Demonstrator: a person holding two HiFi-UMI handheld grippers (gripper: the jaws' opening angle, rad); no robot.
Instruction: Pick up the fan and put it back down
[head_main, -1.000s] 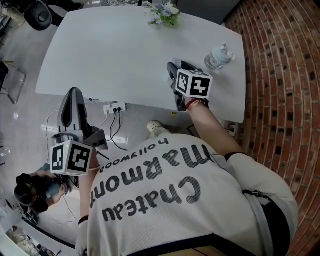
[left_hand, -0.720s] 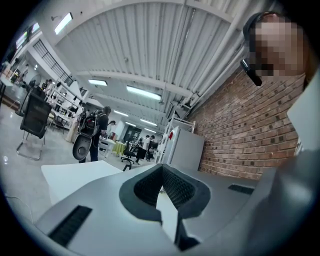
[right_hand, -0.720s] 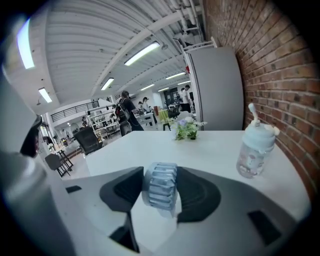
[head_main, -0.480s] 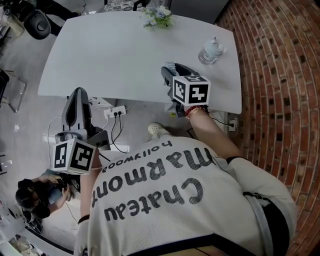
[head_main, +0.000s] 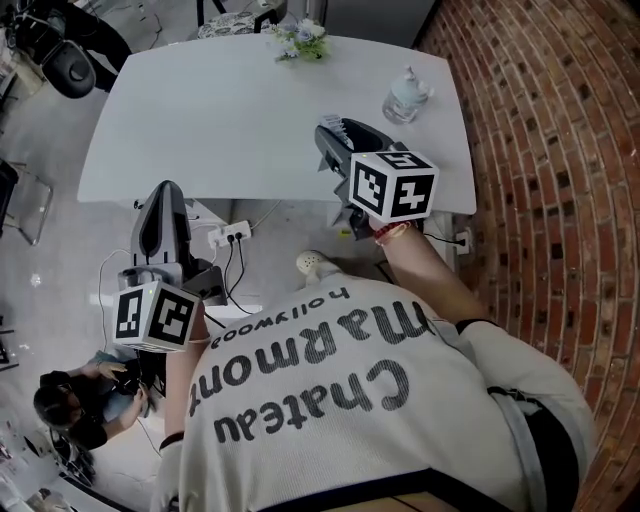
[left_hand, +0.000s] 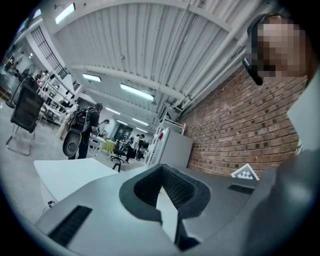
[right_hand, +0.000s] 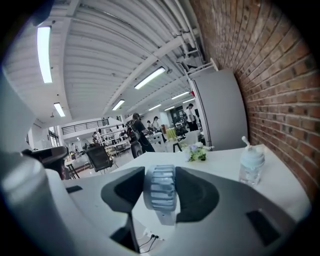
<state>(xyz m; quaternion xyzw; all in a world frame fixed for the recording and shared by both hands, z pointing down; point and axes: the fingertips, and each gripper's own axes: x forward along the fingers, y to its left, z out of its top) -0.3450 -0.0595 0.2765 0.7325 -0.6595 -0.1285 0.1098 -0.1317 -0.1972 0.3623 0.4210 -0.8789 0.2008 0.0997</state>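
my right tool (head_main: 335, 135) is clenching the small pale fan (right_hand: 160, 192) by its ribbed head, jaws having just been closing on it, and is holding it in the air above the desk's (head_main: 220, 110) near right edge, while my left tool (head_main: 162, 195) is hanging shut and empty off the near left. i'm judging that the rounded head could be slipping or swivelling in the pads, dropping the fan past the edge. only my shirt's "chateau marmont hollywood" is reading clearly.
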